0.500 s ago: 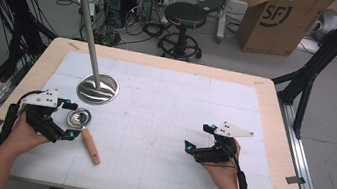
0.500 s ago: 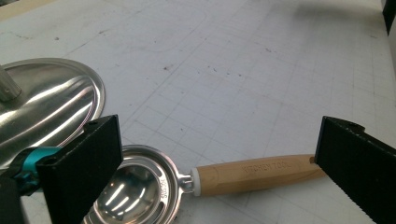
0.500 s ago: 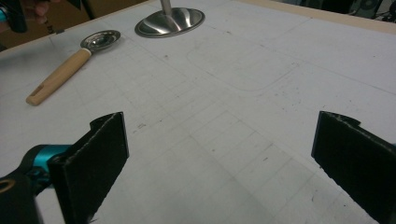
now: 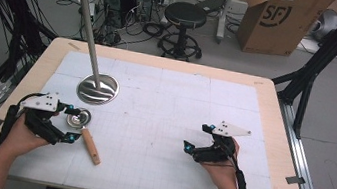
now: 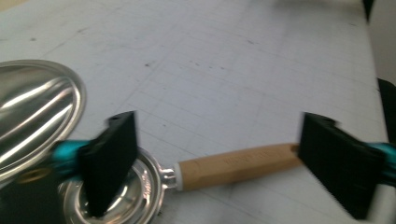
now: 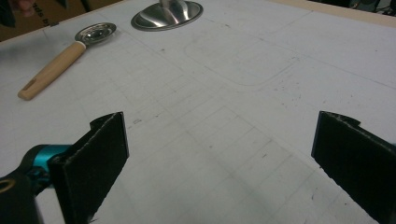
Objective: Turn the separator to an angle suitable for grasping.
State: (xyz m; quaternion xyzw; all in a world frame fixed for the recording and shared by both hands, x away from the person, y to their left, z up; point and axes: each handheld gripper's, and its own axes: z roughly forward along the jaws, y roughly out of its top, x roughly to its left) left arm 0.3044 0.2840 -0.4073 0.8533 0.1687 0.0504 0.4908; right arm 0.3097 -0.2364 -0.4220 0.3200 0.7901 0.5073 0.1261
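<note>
Down near the left edge of the tabletop (image 4: 267,96), the left gripper (image 4: 70,123) sits low in the person's left hand (image 4: 23,136) with its jaws spread wide and holding nothing. Between those jaws lies a small metal strainer (image 4: 78,118) with a wooden handle (image 4: 90,146); in the left gripper view the shiny bowl (image 5: 126,196) sits under one jaw and the handle (image 5: 236,164) runs across to the other, though whether either jaw touches it cannot be told. The handle points toward the near edge of the tabletop. Just beyond the strainer, toward the far-left corner, stands a round polished metal base (image 4: 98,89) from which a thin metal pole (image 4: 90,32) leans up and away to a small dish at its top.

Well apart, toward the right edge, the right gripper (image 4: 198,137) is held in the person's right hand (image 4: 219,165), jaws likewise wide apart and empty over the bare white gridded mat (image 6: 243,93). From the right gripper view the strainer (image 6: 95,32) and the metal base (image 6: 167,14) show far off across the mat.
</note>
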